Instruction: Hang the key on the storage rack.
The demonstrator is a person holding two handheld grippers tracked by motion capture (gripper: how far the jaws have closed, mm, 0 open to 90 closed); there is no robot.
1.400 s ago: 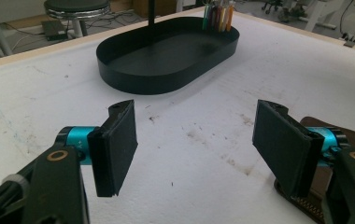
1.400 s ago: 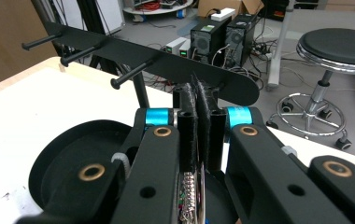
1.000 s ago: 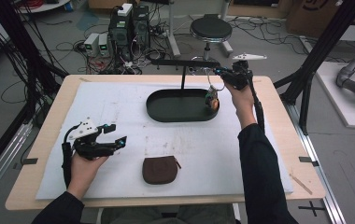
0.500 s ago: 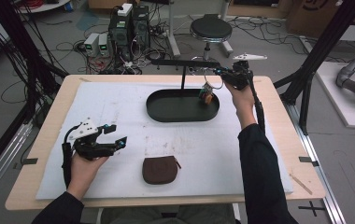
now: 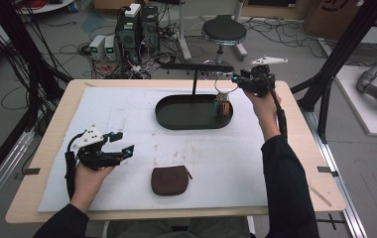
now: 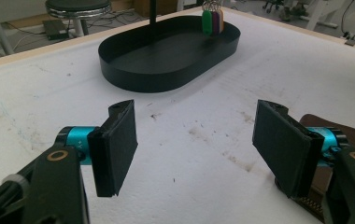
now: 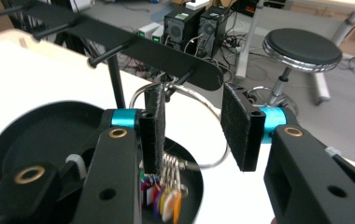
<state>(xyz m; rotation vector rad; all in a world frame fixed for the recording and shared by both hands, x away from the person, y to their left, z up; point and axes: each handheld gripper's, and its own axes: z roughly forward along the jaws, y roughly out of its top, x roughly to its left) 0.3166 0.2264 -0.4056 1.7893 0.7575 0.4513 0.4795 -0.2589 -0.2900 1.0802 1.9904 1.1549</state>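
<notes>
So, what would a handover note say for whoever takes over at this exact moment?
Right gripper: jaws just been opening, pads off the key ring, which sits between them.
Key ring: hung on a peg of the rack, its coloured tags dangling over the tray.
Left gripper: open, empty, resting near the front left of the table.
Pouch: lying at the front, untouched.
Done: ring appears hung. Left: draw the right gripper clear; probably the pouch next.

No readable text, label, brand or number anywhere. Beyond the right tongs [image 7: 192, 128], small lit green panels on the computer towers [image 7: 199, 25] (too small to read). Coloured tags [image 7: 164, 198] below those tongs, blank as far as can be told.
</notes>
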